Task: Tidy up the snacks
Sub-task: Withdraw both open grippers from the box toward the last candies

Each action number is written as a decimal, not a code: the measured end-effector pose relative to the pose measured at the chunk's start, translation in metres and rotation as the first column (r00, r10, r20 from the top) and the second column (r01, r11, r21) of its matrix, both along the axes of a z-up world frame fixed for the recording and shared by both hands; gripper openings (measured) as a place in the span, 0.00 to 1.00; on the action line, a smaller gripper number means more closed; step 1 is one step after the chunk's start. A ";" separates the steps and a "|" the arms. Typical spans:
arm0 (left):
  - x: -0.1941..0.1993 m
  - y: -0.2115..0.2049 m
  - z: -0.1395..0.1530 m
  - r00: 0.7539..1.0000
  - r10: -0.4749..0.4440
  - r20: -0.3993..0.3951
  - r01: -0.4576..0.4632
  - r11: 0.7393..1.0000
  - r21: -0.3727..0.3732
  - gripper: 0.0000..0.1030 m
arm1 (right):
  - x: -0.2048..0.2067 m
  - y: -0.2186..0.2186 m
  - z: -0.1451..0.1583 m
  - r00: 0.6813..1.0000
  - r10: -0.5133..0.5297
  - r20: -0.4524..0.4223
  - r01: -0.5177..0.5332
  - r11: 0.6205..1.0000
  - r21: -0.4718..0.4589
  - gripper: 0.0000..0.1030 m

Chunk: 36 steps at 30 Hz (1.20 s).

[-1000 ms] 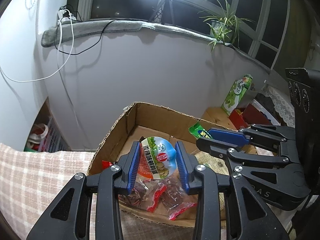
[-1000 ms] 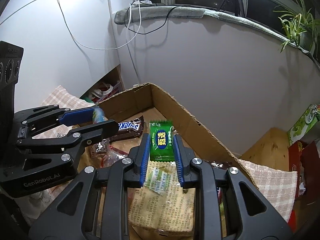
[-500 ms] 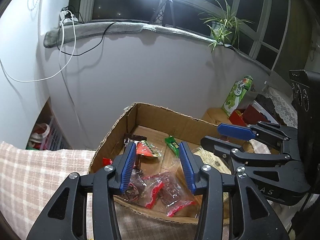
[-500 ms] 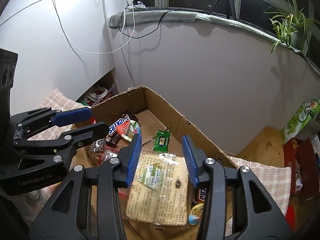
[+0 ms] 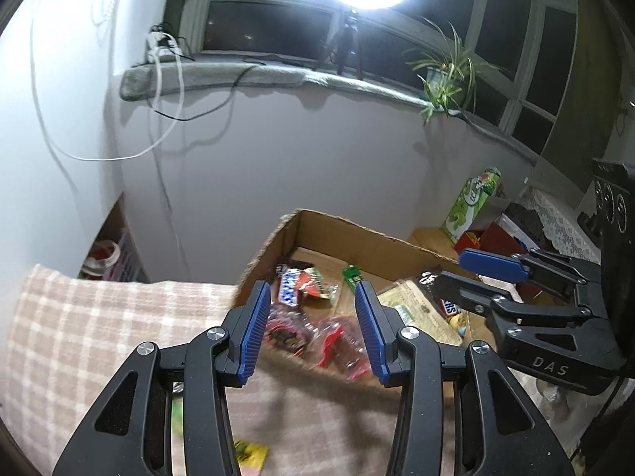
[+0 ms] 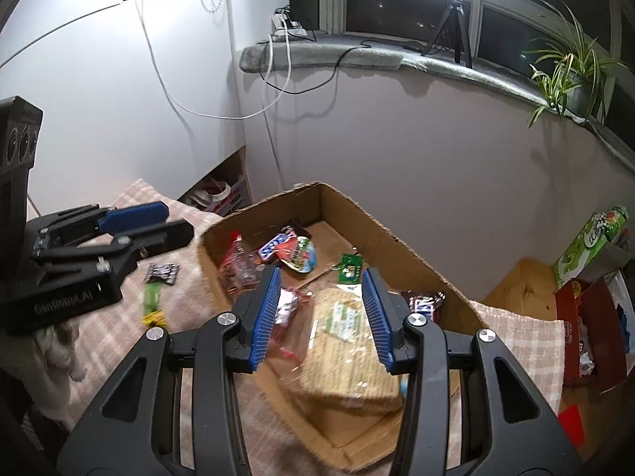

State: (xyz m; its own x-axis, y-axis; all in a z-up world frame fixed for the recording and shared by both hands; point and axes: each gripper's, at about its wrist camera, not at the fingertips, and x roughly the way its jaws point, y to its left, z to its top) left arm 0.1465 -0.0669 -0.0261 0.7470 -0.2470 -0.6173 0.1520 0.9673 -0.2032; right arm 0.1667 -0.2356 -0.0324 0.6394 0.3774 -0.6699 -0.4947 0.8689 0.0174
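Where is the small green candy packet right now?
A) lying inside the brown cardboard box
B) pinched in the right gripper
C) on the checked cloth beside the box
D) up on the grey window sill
A: the small green candy packet lies on the floor of the brown cardboard box, beyond the open, empty right gripper.

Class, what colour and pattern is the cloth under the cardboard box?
Pinkish-beige and white checks: the cloth shows best in the left wrist view.
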 end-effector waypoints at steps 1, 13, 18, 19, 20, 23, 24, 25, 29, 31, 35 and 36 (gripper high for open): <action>-0.004 0.004 0.002 1.000 0.008 0.003 -0.008 1.000 -0.003 0.42 | -0.005 0.001 0.001 1.000 0.003 0.001 -0.003 1.000 0.002 0.43; -0.052 0.054 0.013 0.994 0.104 0.017 -0.104 0.994 -0.028 0.42 | -0.059 0.020 0.007 0.999 0.045 0.013 -0.045 0.999 0.010 0.58; -0.068 0.070 0.008 0.991 0.130 0.010 -0.130 0.991 -0.029 0.44 | -0.076 0.033 -0.001 0.997 0.072 -0.004 -0.072 0.997 0.007 0.58; -0.070 0.073 0.007 0.991 0.135 0.007 -0.134 0.990 -0.031 0.44 | -0.079 0.037 -0.005 0.997 0.077 -0.012 -0.077 0.997 0.008 0.58; -0.072 0.076 0.006 0.990 0.138 0.003 -0.138 0.990 -0.033 0.44 | -0.081 0.039 -0.008 0.996 0.082 -0.019 -0.081 0.997 0.010 0.58; -0.079 0.086 0.000 0.988 0.151 -0.010 -0.152 0.988 -0.034 0.44 | -0.086 0.048 -0.021 0.994 0.089 -0.055 -0.089 0.996 0.020 0.58; -0.080 0.090 -0.003 0.987 0.157 -0.015 -0.158 0.987 -0.034 0.44 | -0.087 0.051 -0.025 0.993 0.092 -0.068 -0.090 0.996 0.026 0.58; -0.081 0.093 -0.004 0.987 0.162 -0.018 -0.162 0.986 -0.035 0.44 | -0.088 0.055 -0.031 0.992 0.095 -0.086 -0.093 0.995 0.034 0.58; -0.084 0.105 -0.012 0.982 0.184 -0.037 -0.185 0.982 -0.039 0.44 | -0.093 0.069 -0.051 0.983 0.107 -0.146 -0.100 0.993 0.056 0.58; -0.083 0.112 -0.015 0.979 0.196 -0.047 -0.198 0.979 -0.045 0.44 | -0.093 0.075 -0.059 0.979 0.108 -0.172 -0.097 0.993 0.074 0.58; -0.081 0.123 -0.021 0.977 0.204 -0.054 -0.206 0.978 -0.037 0.44 | -0.093 0.086 -0.075 0.970 0.096 -0.224 -0.076 0.992 0.098 0.58; -0.079 0.125 -0.022 0.977 0.204 -0.056 -0.206 0.978 -0.029 0.44 | -0.093 0.090 -0.078 0.968 0.091 -0.234 -0.068 0.993 0.101 0.58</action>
State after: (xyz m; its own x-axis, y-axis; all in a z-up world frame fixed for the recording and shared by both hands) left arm 0.0675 0.0578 -0.0481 0.7509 -0.1137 -0.6505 -0.0607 0.9690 -0.2395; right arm 0.0739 -0.1459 -0.1105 0.4317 0.4874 -0.7590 -0.5342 0.8162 0.2203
